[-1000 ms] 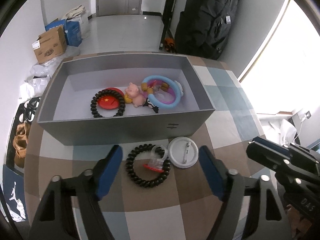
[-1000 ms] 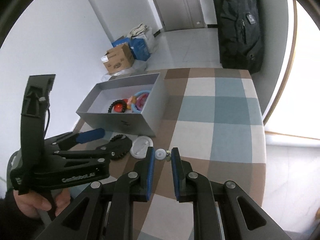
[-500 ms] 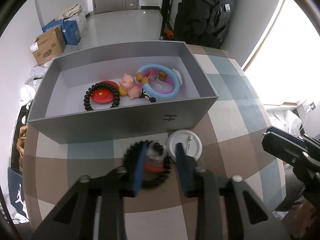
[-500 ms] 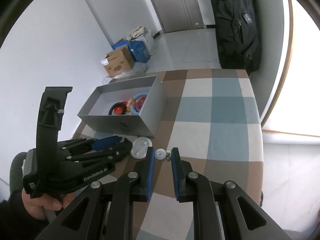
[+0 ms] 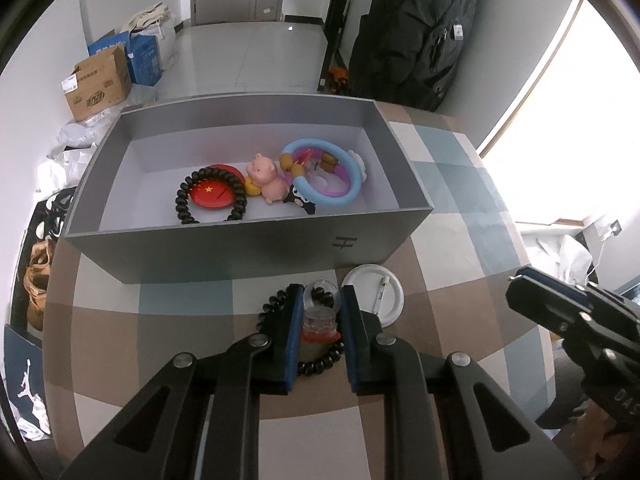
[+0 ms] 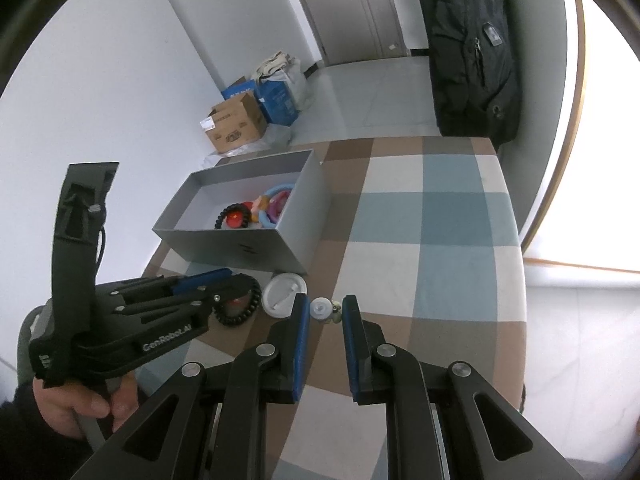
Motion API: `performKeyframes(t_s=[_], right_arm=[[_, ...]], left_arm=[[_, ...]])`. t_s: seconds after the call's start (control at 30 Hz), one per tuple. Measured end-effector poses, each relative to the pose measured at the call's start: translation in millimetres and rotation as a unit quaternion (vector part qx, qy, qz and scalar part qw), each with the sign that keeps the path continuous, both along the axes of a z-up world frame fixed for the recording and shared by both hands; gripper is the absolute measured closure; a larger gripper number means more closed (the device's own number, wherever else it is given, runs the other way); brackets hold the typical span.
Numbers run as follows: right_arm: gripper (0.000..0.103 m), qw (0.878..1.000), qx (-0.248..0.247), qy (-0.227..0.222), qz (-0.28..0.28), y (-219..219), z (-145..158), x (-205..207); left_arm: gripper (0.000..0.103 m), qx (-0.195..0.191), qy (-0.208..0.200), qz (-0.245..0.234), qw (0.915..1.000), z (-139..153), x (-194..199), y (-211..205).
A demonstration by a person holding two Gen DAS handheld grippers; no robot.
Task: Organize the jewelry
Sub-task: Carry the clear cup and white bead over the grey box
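My left gripper [image 5: 320,300] is shut on a clear dome trinket with a red base [image 5: 318,312], which sits inside a black spiral hair tie [image 5: 320,362] on the checked tablecloth. A white round badge [image 5: 374,294] lies just to its right. The grey box [image 5: 248,252] behind holds another black hair tie around a red badge [image 5: 210,196], a pink pig [image 5: 268,178] and a blue ring [image 5: 324,176]. My right gripper [image 6: 325,310] is nearly closed with a small white charm [image 6: 322,309] between its fingertips; whether the pads touch it is unclear.
The table edge curves at the left and right. Cardboard boxes [image 5: 98,80] and bags stand on the floor beyond the box. A black coat [image 5: 416,28] hangs at the back right. The left gripper's body [image 6: 120,332] fills the right wrist view's lower left.
My left gripper has closed from wide open onto the dome trinket inside the hair tie and moved slightly forward. The right gripper has stayed about the same.
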State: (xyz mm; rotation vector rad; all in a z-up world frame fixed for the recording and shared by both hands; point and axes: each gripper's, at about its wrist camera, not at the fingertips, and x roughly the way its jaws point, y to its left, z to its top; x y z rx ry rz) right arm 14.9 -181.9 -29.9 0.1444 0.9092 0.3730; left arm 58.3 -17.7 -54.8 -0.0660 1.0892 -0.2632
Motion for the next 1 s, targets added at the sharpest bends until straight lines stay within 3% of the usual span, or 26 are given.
performKeyframes(t_s=[0.1, 1.0], right_arm=[[0.087, 1.000, 0.000, 0.000, 0.000, 0, 0, 0], [0.088, 0.999, 0.025, -0.014, 0.024, 42, 17, 32]], left_arm=[[0.089, 0.009, 0.001, -0.001, 1.0000, 3, -2, -1], [0.089, -0.106, -0.046, 0.016, 0.9932, 50, 5, 33]])
